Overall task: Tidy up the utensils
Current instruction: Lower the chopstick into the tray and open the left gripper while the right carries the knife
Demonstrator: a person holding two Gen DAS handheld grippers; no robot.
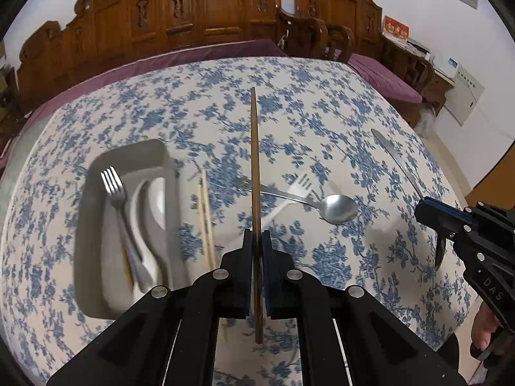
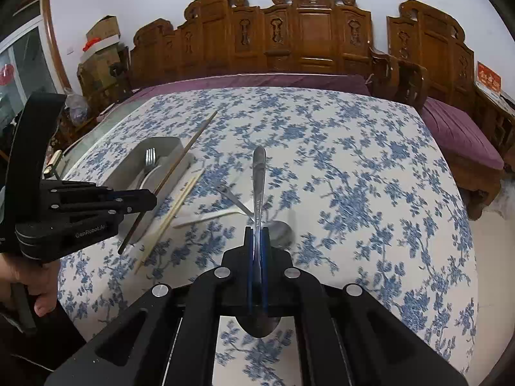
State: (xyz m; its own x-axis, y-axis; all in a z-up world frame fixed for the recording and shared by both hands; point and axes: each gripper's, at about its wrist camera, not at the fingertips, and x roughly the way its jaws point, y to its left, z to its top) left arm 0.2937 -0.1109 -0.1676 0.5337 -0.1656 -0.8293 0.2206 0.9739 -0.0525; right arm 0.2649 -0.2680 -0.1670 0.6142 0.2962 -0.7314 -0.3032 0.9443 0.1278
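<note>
Clamped spoon bowl (image 2: 259, 328), right view only.

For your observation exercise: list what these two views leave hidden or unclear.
- Left wrist view: tray contents beneath the fork are blurred.
- Right wrist view: the held spoon has its bowl hidden behind the right tongs.
- Left wrist view: the dark chopstick has its lower end covered by the left tongs.

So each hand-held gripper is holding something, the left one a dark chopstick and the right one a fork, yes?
Not quite: the right hand-held gripper is shut on a metal spoon, not a fork; the right wrist view shows its handle ahead and its bowl below. The left hand-held gripper does hold the dark chopstick.
</note>
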